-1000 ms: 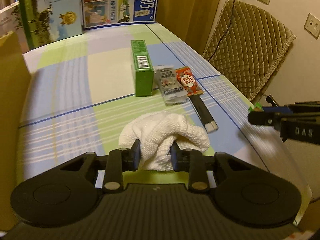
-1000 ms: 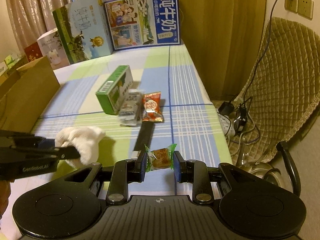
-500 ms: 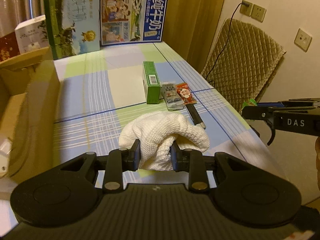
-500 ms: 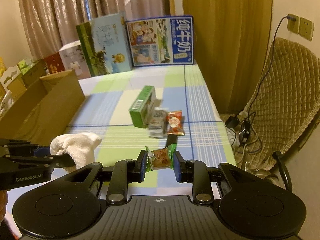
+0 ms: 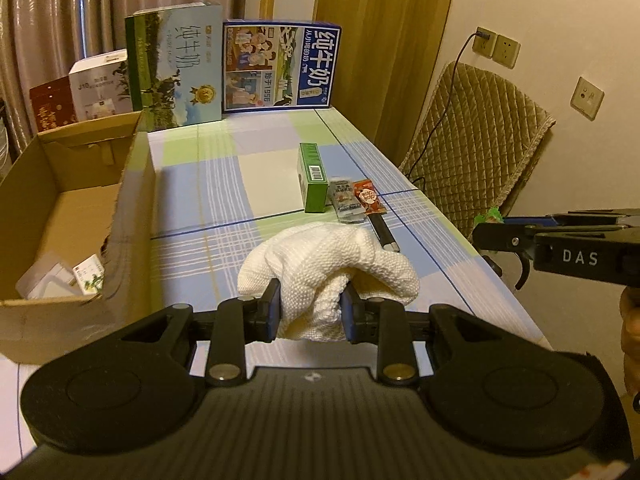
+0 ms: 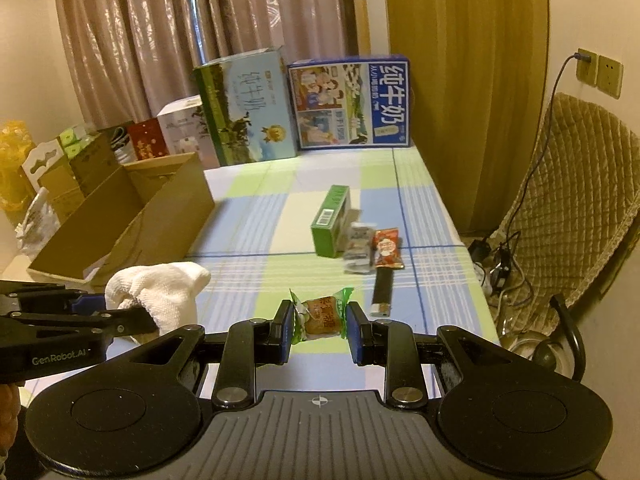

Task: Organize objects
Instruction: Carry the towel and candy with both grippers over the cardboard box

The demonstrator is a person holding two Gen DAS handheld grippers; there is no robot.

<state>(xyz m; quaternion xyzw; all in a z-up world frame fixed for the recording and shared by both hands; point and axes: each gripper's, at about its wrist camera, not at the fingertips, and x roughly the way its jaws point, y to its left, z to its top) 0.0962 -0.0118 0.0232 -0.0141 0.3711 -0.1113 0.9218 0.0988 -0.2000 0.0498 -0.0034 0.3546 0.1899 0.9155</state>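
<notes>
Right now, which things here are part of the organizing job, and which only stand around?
Part of the job:
- white cloth in left tongs
- wrapped snack in right tongs
- green box, silver packet, red packet, black stick
- cardboard box, probably the destination

Just standing around:
- milk cartons
- quilted chair
- wall sockets

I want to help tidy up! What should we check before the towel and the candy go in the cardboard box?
1. Left gripper clamped on the white towel: ok.
2. Right gripper clamped on the wrapped candy: ok.
3. Cardboard box open on top: ok.
4. Free floor space inside the box: ok, only a few small packages at its near end.
5. Towel and candy lifted clear of the table: ok.
6. Green carton, snack packets and black stick still left to collect: not ok.
</notes>
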